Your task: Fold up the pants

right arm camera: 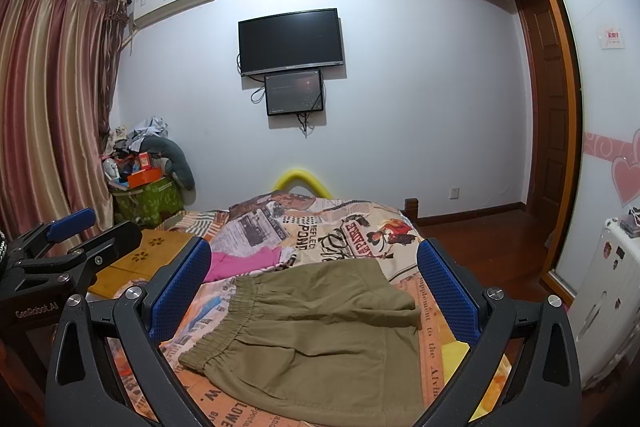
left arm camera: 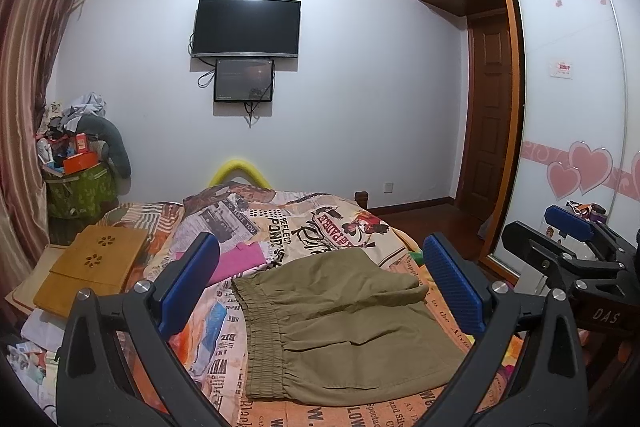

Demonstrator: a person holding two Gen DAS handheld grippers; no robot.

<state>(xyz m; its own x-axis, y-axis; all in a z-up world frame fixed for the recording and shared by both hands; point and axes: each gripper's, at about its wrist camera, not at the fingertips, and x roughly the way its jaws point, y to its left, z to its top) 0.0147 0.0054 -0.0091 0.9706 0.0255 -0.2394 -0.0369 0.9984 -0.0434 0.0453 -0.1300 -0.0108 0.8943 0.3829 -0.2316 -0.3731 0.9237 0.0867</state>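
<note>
Olive-green shorts (left arm camera: 340, 327) lie spread flat on the printed bedspread (left arm camera: 332, 223), elastic waistband to the left and leg ends to the right. They also show in the right wrist view (right arm camera: 320, 339). My left gripper (left arm camera: 320, 283) is open and empty, hovering above the shorts with blue pads either side. My right gripper (right arm camera: 314, 291) is open and empty above the shorts too. It also shows at the right edge of the left wrist view (left arm camera: 568, 227), and the left gripper shows at the left edge of the right wrist view (right arm camera: 72, 223).
A pink cloth (left arm camera: 240, 259) lies on the bed beyond the shorts. A wooden lap tray (left arm camera: 92, 263) sits at the bed's left. A cluttered green basket (left arm camera: 80, 191) stands by the curtain. A wardrobe (left arm camera: 572, 107) and a white cabinet (right arm camera: 604, 299) stand on the right.
</note>
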